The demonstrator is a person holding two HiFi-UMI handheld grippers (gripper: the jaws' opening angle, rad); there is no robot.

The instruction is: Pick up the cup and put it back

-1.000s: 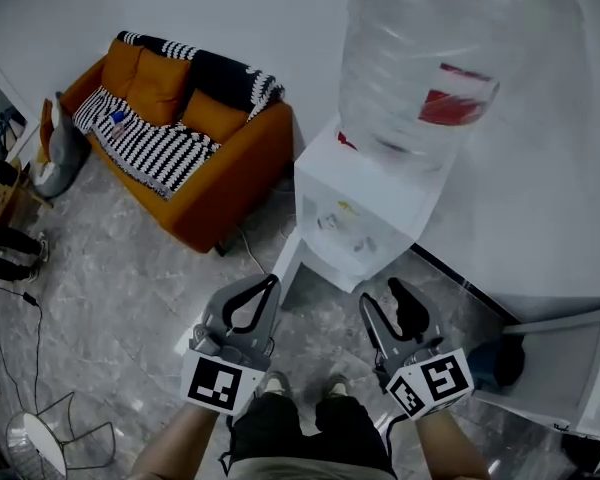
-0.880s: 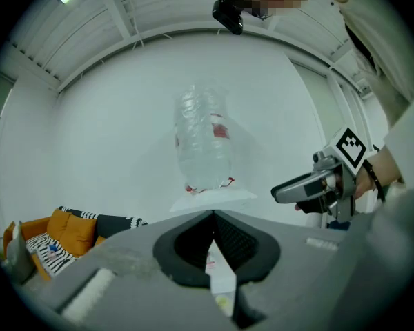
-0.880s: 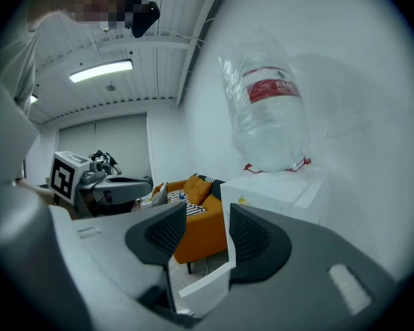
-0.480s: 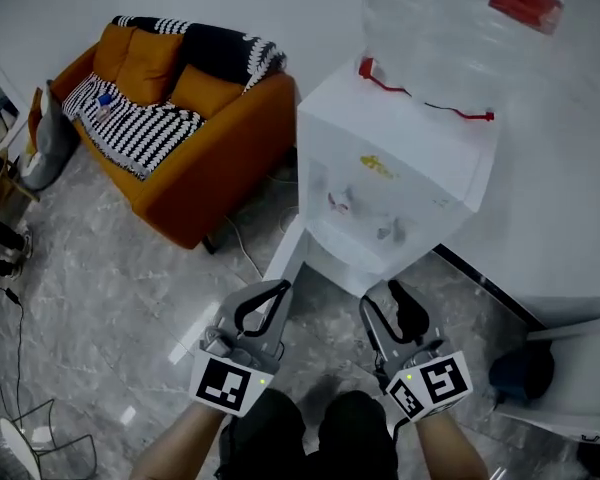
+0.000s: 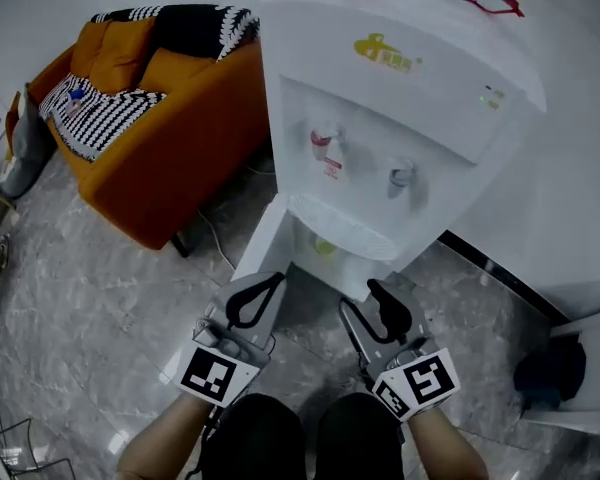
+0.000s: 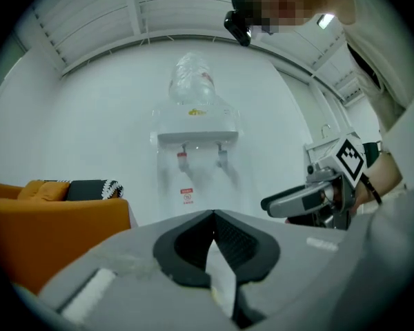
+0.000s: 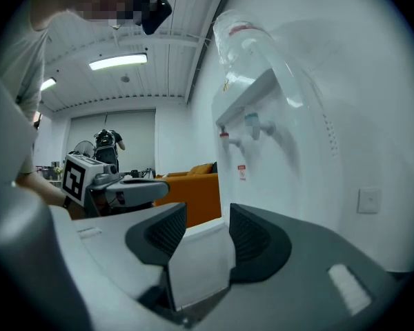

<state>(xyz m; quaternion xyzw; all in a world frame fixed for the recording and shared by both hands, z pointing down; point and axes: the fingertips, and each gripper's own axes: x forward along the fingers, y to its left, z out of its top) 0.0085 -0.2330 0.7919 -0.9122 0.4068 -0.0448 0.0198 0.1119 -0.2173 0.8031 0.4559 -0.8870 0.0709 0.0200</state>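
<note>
A white water dispenser [image 5: 400, 98] with a red tap [image 5: 322, 140] and a grey tap [image 5: 400, 176] stands in front of me. Its lower compartment is open, and a small pale-green thing [image 5: 325, 246], perhaps the cup, sits inside. My left gripper [image 5: 277, 280] hangs low before the open compartment door [image 5: 263, 253], its fingertips meeting with nothing between them. My right gripper [image 5: 362, 296] hangs beside it, to the right, jaws apart and empty. In the left gripper view, the left gripper [image 6: 214, 214] points at the dispenser [image 6: 196, 126]. The right gripper [image 7: 207, 216] sees the dispenser [image 7: 262, 109] from the side.
An orange sofa [image 5: 150, 138] with a black-and-white throw stands to the left of the dispenser. A dark blue object [image 5: 550, 373] lies by white furniture at the right edge. Grey marble floor lies under both grippers; my knees are at the bottom.
Both grippers and my head have sunk. The dispenser's taps and open lower compartment have come into view, and the bottle has slid out at the top. Neither jaw has changed.
</note>
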